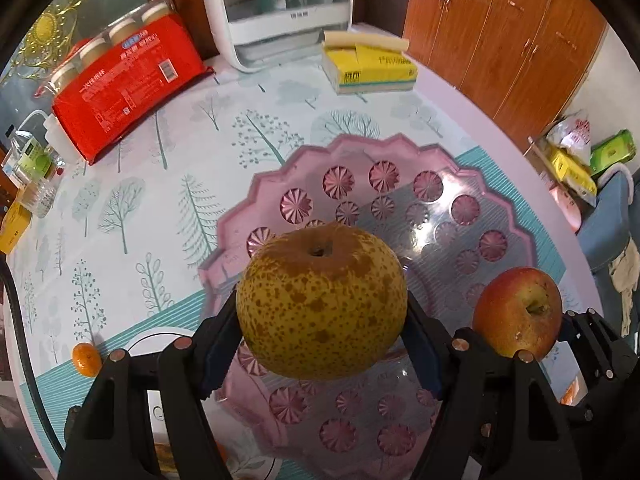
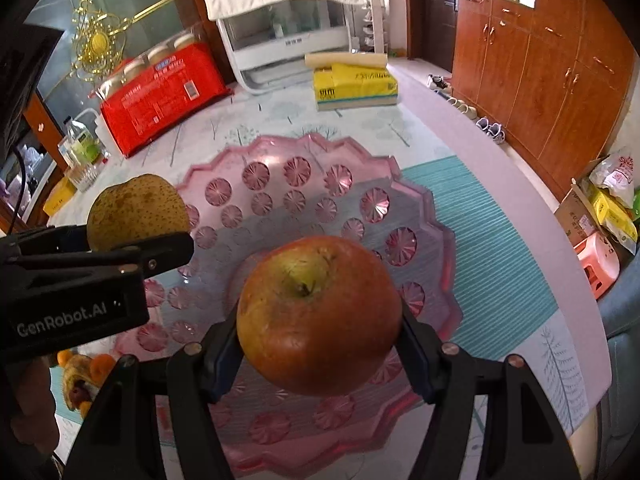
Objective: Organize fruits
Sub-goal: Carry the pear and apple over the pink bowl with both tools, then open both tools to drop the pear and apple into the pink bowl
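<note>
Pear (image 1: 320,304) clamped in left tool (image 1: 320,344), apple (image 2: 318,314) clamped in right tool (image 2: 320,344), both held above pink tray (image 2: 420,208). Risk: fruit dropped from height, rolled off counter edge.

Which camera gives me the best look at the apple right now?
Right wrist: the apple fills the centre, stem side up, gripped by the right tool. Left wrist shows the apple only small, at the right edge.

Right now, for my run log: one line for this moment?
left gripper: shut on pear | right gripper: shut on apple | both over empty pink tray
</note>
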A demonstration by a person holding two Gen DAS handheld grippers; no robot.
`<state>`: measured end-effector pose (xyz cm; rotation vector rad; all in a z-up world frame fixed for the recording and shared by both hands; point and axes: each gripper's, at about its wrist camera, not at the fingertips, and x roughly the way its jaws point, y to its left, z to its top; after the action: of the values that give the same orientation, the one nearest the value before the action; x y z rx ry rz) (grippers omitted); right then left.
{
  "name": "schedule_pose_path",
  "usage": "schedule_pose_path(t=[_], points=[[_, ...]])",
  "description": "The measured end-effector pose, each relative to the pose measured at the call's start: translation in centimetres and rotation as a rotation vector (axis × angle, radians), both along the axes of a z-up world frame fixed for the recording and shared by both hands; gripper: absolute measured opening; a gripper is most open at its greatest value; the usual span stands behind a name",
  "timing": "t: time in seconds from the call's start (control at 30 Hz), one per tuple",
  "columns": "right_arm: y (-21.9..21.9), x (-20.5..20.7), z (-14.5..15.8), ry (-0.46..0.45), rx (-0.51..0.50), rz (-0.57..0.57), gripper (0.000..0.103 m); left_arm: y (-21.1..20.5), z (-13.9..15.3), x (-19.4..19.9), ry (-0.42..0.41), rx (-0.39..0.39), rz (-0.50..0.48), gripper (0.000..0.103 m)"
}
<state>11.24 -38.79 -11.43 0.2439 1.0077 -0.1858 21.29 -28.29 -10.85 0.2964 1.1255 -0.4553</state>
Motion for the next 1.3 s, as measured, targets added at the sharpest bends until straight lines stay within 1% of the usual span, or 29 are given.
schedule_pose_path(t=[0.23, 0.53, 0.7, 0.8, 0.87, 0.9, 0.97, 1.07, 1.13, 1.2, 1.27, 1.3], points=[[-0.7, 0.5, -1.5, 0.041, 0.000, 0.027, 0.068, -1.5, -2.1, 0.6, 0.022, 0.054, -0.003, 0.073], [-0.4, 1.1, -2.2, 0.058, -0.018, 0.061, 0.069, -2.1, -3.6, 0.8, 0.035, 0.119, -0.012, 0.073], [-0.1, 1.3, -2.3, 0.065, -0.043, 0.073, 0.069, -1.9, -4.1, 1.1, 0.053, 0.132, 0.001, 0.073], [0.3, 1.3, -2.4, 0.071, -0.066, 0.080, 0.069, -1.7, -4.5, 1.2, 0.073, 0.140, 0.006, 0.074], [0.6, 1.3, -2.4, 0.076, -0.077, 0.085, 0.070, -1.5, -4.8, 1.3, 0.103, 0.138, 0.016, 0.074], [0.7, 1.3, -2.4, 0.074, -0.077, 0.087, 0.071, -1.4, -5.0, 1.4, 0.119, 0.136, 0.021, 0.074], [0.6, 1.1, -2.2, 0.064, -0.043, 0.095, 0.072, -1.1, -5.4, 1.4, 0.146, 0.131, 0.029, 0.074], [0.7, 0.9, -2.0, 0.049, -0.038, 0.094, 0.076, -1.1, -5.2, 1.0, 0.141, 0.130, 0.011, 0.076], [0.8, 0.8, -2.0, 0.049, -0.056, 0.090, 0.077, -1.2, -4.8, 0.7, 0.122, 0.131, 0.001, 0.080], [0.7, 0.7, -2.1, 0.052, -0.050, 0.084, 0.077, -1.3, -4.0, 0.2, 0.082, 0.131, -0.015, 0.089], [0.4, 0.6, -2.1, 0.048, -0.037, 0.075, 0.077, -1.3, -3.3, -0.3, 0.049, 0.133, -0.030, 0.093], [0.4, 0.5, -2.0, 0.046, -0.035, 0.074, 0.077, -1.3, -3.1, -0.5, 0.043, 0.132, -0.033, 0.093]])
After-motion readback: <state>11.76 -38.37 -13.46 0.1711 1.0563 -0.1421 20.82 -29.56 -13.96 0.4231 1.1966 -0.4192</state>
